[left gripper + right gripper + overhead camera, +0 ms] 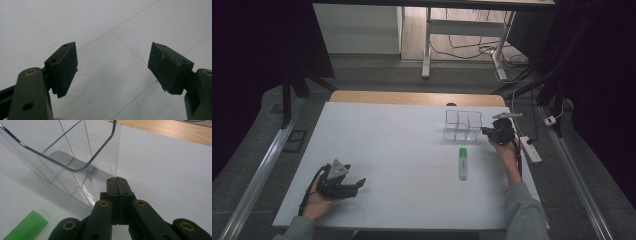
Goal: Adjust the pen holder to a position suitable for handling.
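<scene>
A clear plastic organiser [463, 125] with several compartments stands at the back right of the white table. My right gripper [490, 132] sits just to its right, jaws pressed together with nothing between them; in the right gripper view its tips [118, 181] rest against the organiser's near wall [75, 162]. A green highlighter [463, 163] lies on the table in front of the organiser, its green end [26, 226] at the lower left of that view. My left gripper [358, 185] rests at the front left, its jaws wide apart over bare table [112, 65].
A strip of wooden tabletop [417, 97] runs behind the white sheet. A power strip [530, 149] and cables hang off the right edge. Metal rails [257, 175] flank the table; desk legs and wires stand on the floor beyond.
</scene>
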The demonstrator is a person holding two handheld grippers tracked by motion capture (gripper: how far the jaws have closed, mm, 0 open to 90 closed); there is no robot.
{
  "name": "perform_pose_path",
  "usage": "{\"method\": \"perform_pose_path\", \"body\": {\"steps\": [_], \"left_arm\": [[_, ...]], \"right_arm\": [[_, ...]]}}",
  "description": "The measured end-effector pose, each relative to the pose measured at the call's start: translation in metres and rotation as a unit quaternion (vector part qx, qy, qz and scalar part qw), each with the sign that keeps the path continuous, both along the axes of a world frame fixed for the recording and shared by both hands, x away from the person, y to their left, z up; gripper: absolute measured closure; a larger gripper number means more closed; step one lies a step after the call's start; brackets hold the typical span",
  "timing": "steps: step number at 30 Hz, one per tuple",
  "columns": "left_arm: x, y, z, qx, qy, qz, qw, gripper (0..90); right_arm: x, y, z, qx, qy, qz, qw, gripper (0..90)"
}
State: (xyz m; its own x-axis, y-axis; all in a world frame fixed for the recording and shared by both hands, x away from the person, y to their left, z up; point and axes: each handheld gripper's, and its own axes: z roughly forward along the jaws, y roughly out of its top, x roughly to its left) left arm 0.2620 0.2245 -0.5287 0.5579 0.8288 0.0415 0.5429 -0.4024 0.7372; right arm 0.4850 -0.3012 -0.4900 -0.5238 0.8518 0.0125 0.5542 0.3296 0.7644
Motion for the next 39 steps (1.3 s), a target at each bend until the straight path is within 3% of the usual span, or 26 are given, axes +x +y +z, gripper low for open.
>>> {"method": "perform_pose_path", "body": {"steps": [20, 27, 39], "left_arm": [[0.000, 0.001, 0.000, -0.001, 0.000, -0.001, 1.0000, 24.0], [0.001, 0.002, 0.000, -0.002, -0.002, -0.001, 1.0000, 24.0], [0.001, 0.001, 0.000, -0.001, -0.002, -0.003, 1.0000, 23.9]], "right_arm": [[0.005, 0.006, -0.004, -0.007, -0.003, 0.012, 0.9999, 89.2], [0.005, 0.015, -0.004, -0.014, -0.008, 0.019, 0.9997, 89.2], [0.008, 0.030, -0.002, -0.005, -0.011, 0.031, 0.9995, 89.2]]}}
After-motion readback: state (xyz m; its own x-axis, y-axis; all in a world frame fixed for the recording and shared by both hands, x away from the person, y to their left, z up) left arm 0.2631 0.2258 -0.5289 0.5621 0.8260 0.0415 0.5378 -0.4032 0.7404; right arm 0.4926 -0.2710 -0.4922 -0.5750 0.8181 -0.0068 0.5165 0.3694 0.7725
